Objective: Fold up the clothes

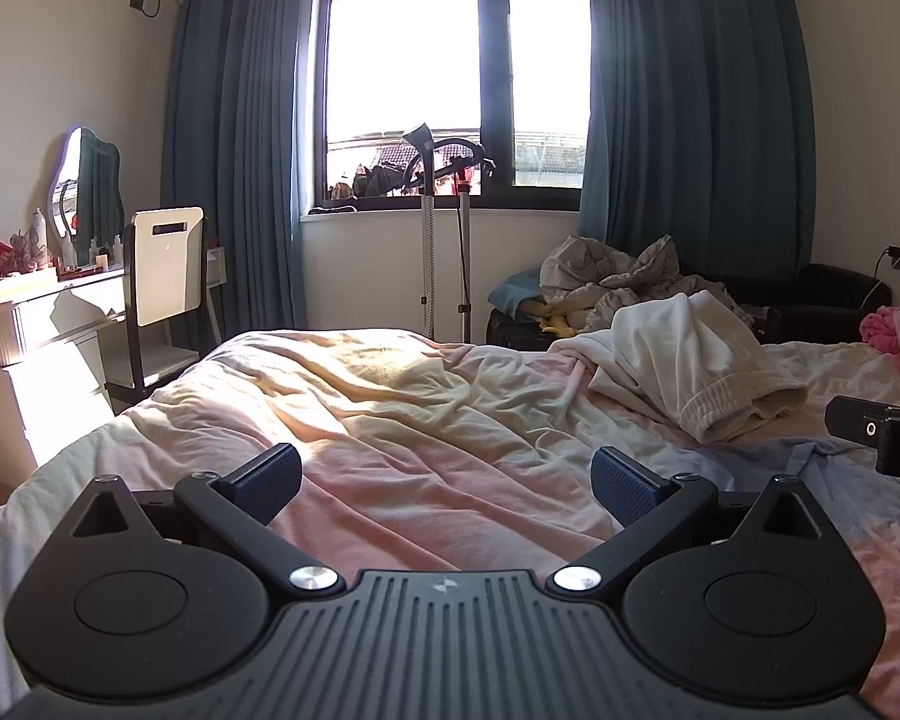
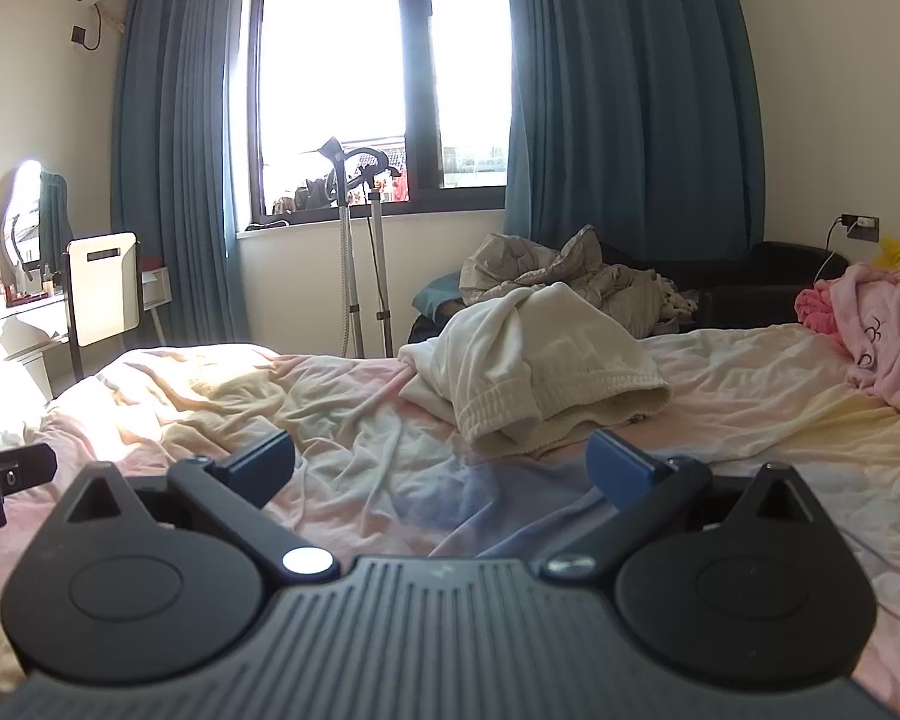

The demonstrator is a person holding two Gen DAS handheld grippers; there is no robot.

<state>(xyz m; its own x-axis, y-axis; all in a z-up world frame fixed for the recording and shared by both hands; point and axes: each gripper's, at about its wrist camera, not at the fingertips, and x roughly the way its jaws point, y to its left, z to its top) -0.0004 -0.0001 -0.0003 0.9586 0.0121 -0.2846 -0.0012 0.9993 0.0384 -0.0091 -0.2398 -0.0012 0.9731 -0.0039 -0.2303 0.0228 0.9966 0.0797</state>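
A cream sweat garment (image 1: 696,360) with a ribbed elastic hem lies crumpled on the bed (image 1: 390,420), to the right and ahead of my left gripper (image 1: 447,483). The left gripper is open and empty, low over the pink and yellow sheet. In the right wrist view the same cream garment (image 2: 546,360) lies just ahead of my right gripper (image 2: 444,468), which is open and empty above the sheet (image 2: 360,450). The right gripper shows at the right edge of the left wrist view (image 1: 882,438). The left gripper shows at the left edge of the right wrist view (image 2: 6,474).
A pink fluffy garment (image 2: 882,330) lies at the bed's right. A heap of beige bedding (image 2: 570,276) sits on a dark sofa (image 2: 768,288) past the bed. A garment steamer stand (image 1: 444,228) is by the window. A dresser (image 1: 36,324) and chair (image 1: 162,276) stand left.
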